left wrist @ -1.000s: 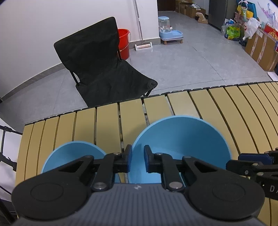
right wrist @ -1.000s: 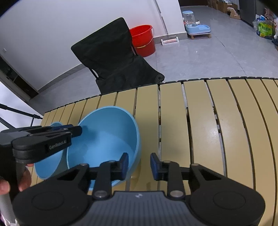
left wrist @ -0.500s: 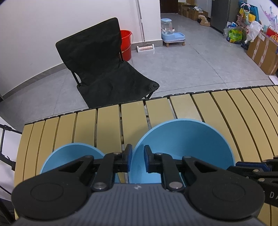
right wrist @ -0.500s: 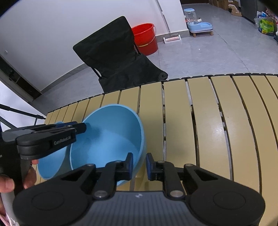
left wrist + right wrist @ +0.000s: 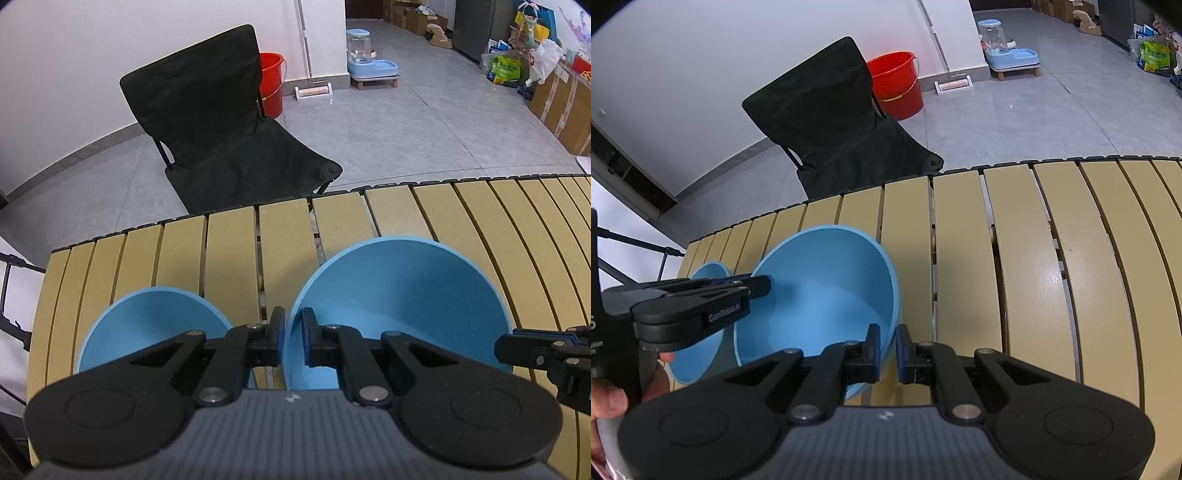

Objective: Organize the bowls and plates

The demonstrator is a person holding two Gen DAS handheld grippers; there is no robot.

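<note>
Left wrist view: both grippers pinch the big blue bowl [image 5: 399, 295] by its rim.
Left gripper [image 5: 293, 334], its fingers closing, clamps the left rim; right gripper [image 5: 886, 349] is clamped tight on the right rim. The two-sided hold likely steadies it for nesting with the small blue bowl [image 5: 147, 321] just left on the tabletop [image 5: 480, 214].
</note>
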